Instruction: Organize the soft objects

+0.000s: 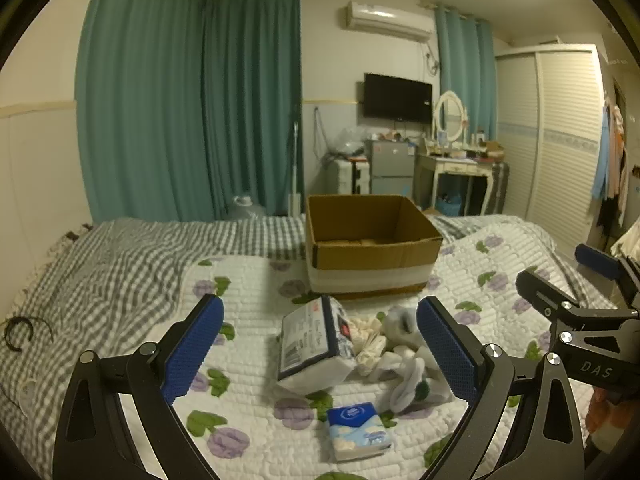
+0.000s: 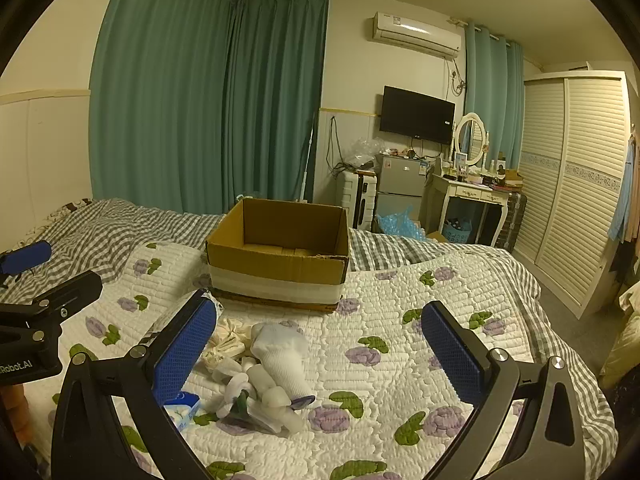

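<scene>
An open cardboard box (image 1: 372, 256) stands on the floral quilt (image 1: 248, 292); it also shows in the right wrist view (image 2: 280, 268). In front of it lie a large tissue pack (image 1: 310, 346), a small blue tissue packet (image 1: 358, 430) and a heap of white socks (image 1: 404, 354). The socks (image 2: 280, 354) and a cream sock bundle (image 2: 228, 340) show in the right wrist view. My left gripper (image 1: 320, 344) is open and empty above the large pack. My right gripper (image 2: 320, 348) is open and empty, just right of the socks.
A grey checked sheet (image 1: 120, 264) covers the bed's far and left side. A black hair hoop (image 1: 18, 334) lies at the left. Teal curtains, a small fridge (image 2: 400, 178), a dressing table (image 2: 472, 196) and a wardrobe (image 2: 572, 184) stand beyond the bed.
</scene>
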`<state>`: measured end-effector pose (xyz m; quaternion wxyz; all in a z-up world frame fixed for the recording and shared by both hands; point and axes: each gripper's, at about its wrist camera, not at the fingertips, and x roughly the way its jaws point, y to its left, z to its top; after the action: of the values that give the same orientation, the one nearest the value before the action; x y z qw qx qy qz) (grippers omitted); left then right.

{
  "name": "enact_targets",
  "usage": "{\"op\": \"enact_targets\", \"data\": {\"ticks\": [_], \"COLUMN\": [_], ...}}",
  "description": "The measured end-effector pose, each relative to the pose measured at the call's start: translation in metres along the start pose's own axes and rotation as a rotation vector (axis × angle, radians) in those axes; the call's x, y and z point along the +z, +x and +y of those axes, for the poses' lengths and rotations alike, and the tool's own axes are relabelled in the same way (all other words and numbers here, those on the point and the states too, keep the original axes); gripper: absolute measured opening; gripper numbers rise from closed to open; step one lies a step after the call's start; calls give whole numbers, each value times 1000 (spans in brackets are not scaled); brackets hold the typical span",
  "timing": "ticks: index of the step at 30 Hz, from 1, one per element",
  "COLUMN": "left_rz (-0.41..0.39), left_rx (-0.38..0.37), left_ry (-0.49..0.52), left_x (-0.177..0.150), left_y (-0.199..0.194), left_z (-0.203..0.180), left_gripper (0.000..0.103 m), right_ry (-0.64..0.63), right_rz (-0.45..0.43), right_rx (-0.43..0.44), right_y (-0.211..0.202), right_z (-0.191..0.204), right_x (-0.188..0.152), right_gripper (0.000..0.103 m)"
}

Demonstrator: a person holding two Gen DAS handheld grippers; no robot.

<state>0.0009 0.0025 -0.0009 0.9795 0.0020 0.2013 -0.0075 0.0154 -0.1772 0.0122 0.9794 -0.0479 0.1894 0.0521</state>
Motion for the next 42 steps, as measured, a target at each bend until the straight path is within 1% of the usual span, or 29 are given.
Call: {"op": "enact_targets", "data": {"ticks": [42], "left_rz": [9], "left_rx": [11], "left_ry": [2], "left_x": [0], "left_y": [-2], "left_z": [-2], "left_gripper": [99], "right_ry": [2], "right_rz": [17], "right_rx": [1], "right_y": [4], "right_z": [3], "right_x": [-2], "right_gripper": [103]}}
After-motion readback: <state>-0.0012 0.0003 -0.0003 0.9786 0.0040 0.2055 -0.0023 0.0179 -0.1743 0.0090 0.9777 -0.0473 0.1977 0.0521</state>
